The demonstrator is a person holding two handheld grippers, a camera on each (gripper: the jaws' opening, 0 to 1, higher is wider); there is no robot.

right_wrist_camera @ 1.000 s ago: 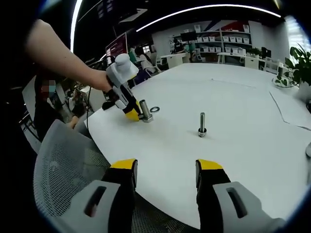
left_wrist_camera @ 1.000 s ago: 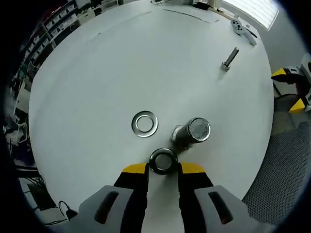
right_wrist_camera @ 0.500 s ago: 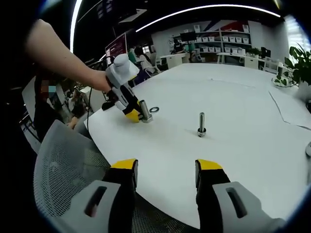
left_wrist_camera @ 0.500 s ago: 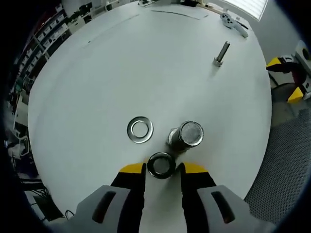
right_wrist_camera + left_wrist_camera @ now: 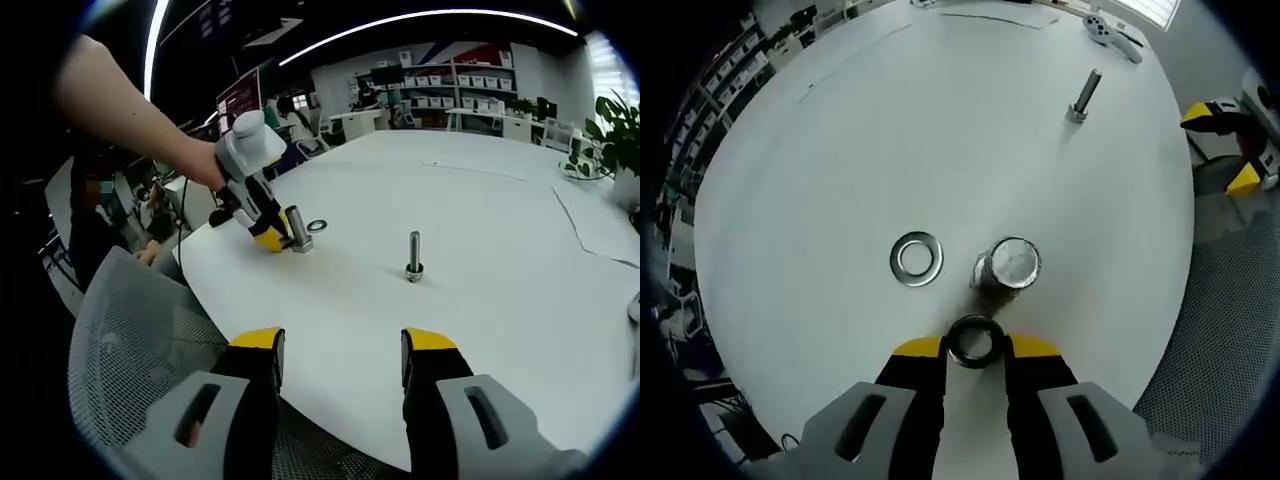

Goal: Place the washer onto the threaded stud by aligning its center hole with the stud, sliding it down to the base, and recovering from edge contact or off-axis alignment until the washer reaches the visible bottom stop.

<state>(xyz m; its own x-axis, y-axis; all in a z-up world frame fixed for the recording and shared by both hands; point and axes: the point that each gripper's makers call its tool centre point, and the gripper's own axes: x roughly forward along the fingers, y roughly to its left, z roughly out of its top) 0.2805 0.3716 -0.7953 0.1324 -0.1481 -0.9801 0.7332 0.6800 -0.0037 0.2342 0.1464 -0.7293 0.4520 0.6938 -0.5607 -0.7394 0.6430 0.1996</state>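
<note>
Left gripper view showed the left tongs (image 5: 975, 345) pinching a dark ring-shaped washer (image 5: 974, 340) between their yellow tips, held just short of a thick upright threaded stud (image 5: 1007, 266) standing on the white bench (image 5: 940, 120). A second, bright washer (image 5: 917, 258) lay flat on the bench just beyond the tongs, to the left of the stud and apart from it. Farther off, a slimmer bolt (image 5: 1082, 97) stood well beyond the tongs to the right.

Right gripper view caught the left tongs (image 5: 272, 237) at the stud (image 5: 297, 228) across the bench, with the bright washer (image 5: 318, 225) just beside it and the slim bolt (image 5: 415, 256) nearer the right tongs (image 5: 342, 345), which hovered spread and empty over the bench edge.

To seat the washer well, its hole would likely need centring over the stud's top and the ring kept level before lowering; a tilted approach risked catching an edge on the threads. Whether the held washer already touched the stud could not be told.
</note>
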